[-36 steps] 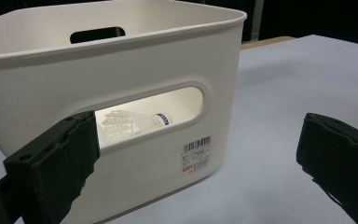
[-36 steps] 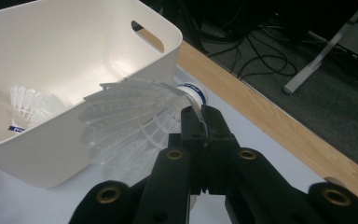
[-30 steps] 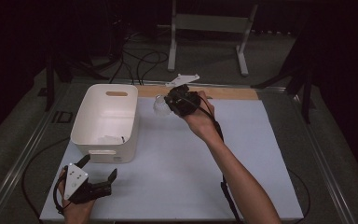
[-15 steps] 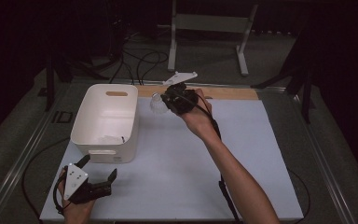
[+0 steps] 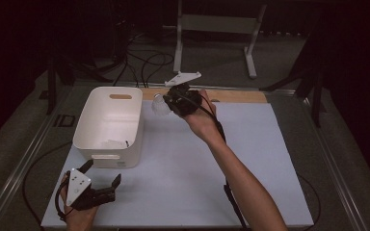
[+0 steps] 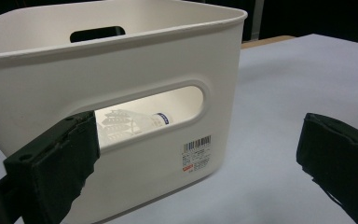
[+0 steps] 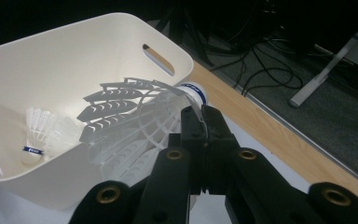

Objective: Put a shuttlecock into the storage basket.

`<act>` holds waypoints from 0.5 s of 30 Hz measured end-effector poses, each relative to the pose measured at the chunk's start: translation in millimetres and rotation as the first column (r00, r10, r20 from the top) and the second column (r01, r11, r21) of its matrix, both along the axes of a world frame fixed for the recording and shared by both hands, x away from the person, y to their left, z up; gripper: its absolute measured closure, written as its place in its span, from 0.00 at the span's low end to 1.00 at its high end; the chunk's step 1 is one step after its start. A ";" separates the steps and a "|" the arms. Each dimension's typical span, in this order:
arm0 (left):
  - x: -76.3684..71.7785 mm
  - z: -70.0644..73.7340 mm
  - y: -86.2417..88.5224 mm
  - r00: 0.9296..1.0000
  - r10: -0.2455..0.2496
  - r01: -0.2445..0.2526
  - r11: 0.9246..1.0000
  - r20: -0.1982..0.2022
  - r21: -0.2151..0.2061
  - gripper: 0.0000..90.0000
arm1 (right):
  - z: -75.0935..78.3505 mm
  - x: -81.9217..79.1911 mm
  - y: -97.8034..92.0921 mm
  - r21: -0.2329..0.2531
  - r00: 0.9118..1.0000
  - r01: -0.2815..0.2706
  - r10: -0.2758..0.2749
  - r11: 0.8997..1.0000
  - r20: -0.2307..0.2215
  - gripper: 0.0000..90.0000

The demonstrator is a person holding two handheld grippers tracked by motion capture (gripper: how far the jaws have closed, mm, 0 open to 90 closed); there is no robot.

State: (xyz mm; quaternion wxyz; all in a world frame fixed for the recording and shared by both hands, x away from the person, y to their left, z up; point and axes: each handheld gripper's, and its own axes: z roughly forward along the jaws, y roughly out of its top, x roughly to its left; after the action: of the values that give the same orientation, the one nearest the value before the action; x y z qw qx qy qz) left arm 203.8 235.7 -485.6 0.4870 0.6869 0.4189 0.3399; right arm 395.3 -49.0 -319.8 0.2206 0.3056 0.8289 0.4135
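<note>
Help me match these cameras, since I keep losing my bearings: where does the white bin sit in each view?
High view: the white bin sits left of centre on the table.
Left gripper view: it takes up the upper left, with its slotted near wall facing the camera.
Right gripper view: it is at the upper left, behind the held shuttlecock.
Shared landmark: the wooden strip along the table's far edge.

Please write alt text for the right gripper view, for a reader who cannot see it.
The right gripper is shut on a white shuttlecock, held by its skirt beside a white plastic bin. A second shuttlecock lies inside the bin.
</note>
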 end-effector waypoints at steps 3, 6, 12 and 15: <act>0.0 0.1 0.0 1.000 -0.001 0.001 1.000 0.000 0.000 0.00 | 2.0 -0.6 1.2 0.004 1.000 -0.004 0.004 1.000 0.001 0.99; 0.1 0.0 -0.1 1.000 0.000 0.000 1.000 0.000 0.000 0.00 | 2.5 -1.0 1.9 0.006 1.000 -0.005 0.005 1.000 -0.001 0.99; 0.0 0.1 0.4 1.000 0.000 0.000 1.000 0.000 0.002 0.00 | 4.1 -1.4 4.3 0.014 1.000 -0.010 0.010 1.000 0.007 0.99; 0.1 0.0 0.4 1.000 0.000 0.000 1.000 0.000 0.002 0.00 | 4.6 -2.2 5.6 0.018 1.000 -0.011 0.011 1.000 0.002 0.99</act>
State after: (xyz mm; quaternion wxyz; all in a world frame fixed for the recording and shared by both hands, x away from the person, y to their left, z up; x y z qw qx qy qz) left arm 203.8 236.1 -485.5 0.4865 0.6873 0.4186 0.3402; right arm 393.0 -43.4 -315.2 0.2162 0.3028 0.8266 0.4223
